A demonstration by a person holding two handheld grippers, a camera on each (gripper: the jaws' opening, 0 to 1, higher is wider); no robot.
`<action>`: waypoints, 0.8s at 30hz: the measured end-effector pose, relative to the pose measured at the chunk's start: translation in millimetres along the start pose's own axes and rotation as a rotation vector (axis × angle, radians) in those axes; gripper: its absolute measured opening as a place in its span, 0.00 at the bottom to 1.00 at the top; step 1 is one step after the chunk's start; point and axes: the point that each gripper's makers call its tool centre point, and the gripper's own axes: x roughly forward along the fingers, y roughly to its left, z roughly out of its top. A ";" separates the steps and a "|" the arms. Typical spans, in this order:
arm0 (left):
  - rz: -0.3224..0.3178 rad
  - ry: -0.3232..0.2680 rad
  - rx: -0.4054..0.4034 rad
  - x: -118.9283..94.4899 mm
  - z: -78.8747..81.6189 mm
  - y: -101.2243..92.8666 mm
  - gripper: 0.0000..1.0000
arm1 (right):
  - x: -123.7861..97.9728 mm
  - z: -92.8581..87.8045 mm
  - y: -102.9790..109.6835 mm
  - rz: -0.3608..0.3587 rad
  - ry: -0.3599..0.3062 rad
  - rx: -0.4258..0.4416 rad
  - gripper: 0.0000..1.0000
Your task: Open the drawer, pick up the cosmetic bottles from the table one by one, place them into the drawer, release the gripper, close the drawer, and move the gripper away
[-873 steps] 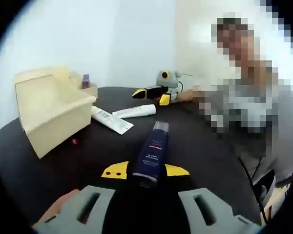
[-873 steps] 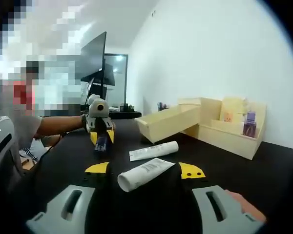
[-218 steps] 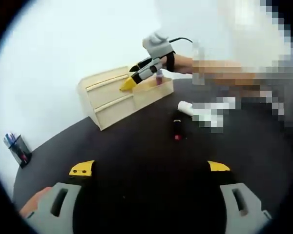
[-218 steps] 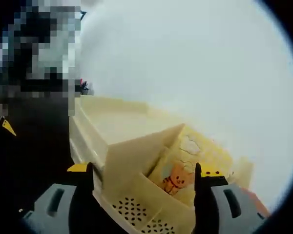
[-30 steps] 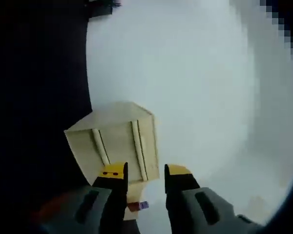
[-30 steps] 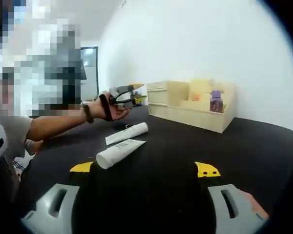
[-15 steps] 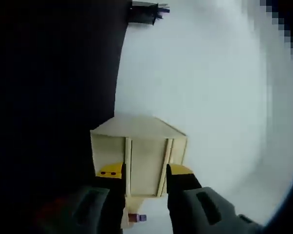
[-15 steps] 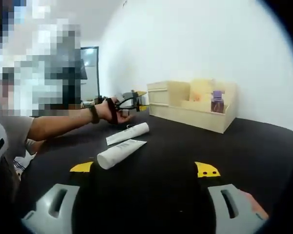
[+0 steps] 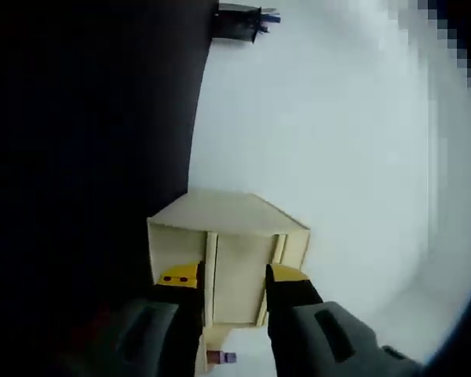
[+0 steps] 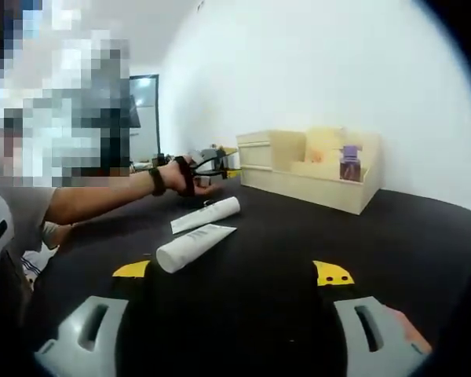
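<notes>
The view of my left gripper (image 9: 233, 276) is rolled sideways, and it faces the front of the pale wooden drawer organizer (image 9: 228, 247). Both drawers look closed. The yellow-tipped jaws stand a narrow gap apart with the drawer front seen between them and nothing gripped. In the right gripper view the left gripper (image 10: 213, 165) hovers just left of the organizer (image 10: 310, 169). My right gripper (image 10: 239, 271) rests low over the black table (image 10: 392, 228), jaws wide apart and empty. Two white cosmetic tubes (image 10: 206, 214) (image 10: 192, 245) lie ahead of it.
A small purple bottle (image 10: 348, 163) stands in the organizer's open tray, also seen at the bottom of the left gripper view (image 9: 220, 357). A person's forearm (image 10: 102, 196) reaches across the table. A pen holder (image 9: 239, 20) stands far off by the white wall.
The hand carrying my left gripper has moved right toward the organizer's drawer end, and the drawer front has turned square to the jaws. The right gripper and both tubes have stayed put.
</notes>
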 end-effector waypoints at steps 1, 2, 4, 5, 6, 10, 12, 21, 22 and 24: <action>0.003 -0.007 0.000 6.0 5.0 0.4 0.33 | 0.0 0.0 0.2 0.001 0.000 0.000 0.75; 0.008 -0.016 0.006 9.9 7.8 1.2 0.33 | -0.2 1.2 -2.8 0.002 0.000 0.002 0.75; 0.011 -0.024 0.016 19.6 13.4 1.6 0.33 | -0.3 2.1 -5.8 0.004 0.001 0.000 0.74; 0.016 -0.019 0.019 23.8 14.9 2.6 0.33 | -0.2 2.1 -6.0 0.005 0.001 -0.002 0.74; 0.023 -0.021 0.023 26.6 16.0 4.2 0.33 | -0.1 2.0 -6.1 0.005 0.002 -0.002 0.74; 0.050 -0.051 0.024 38.7 27.4 11.7 0.31 | 0.1 2.3 -6.1 0.011 0.002 -0.006 0.74; 0.045 -0.056 0.023 41.5 31.1 11.9 0.30 | 0.4 2.7 -5.7 0.014 0.001 -0.006 0.74; 0.022 -0.086 -0.003 50.0 42.2 12.3 0.26 | 1.2 1.9 -5.7 0.021 0.008 -0.013 0.73; 0.023 -0.084 -0.001 51.5 42.6 12.7 0.25 | 1.1 2.2 -5.9 0.022 0.007 -0.012 0.73; 0.023 -0.083 0.002 52.0 43.0 12.9 0.25 | 1.0 2.7 -6.3 0.022 0.004 -0.010 0.73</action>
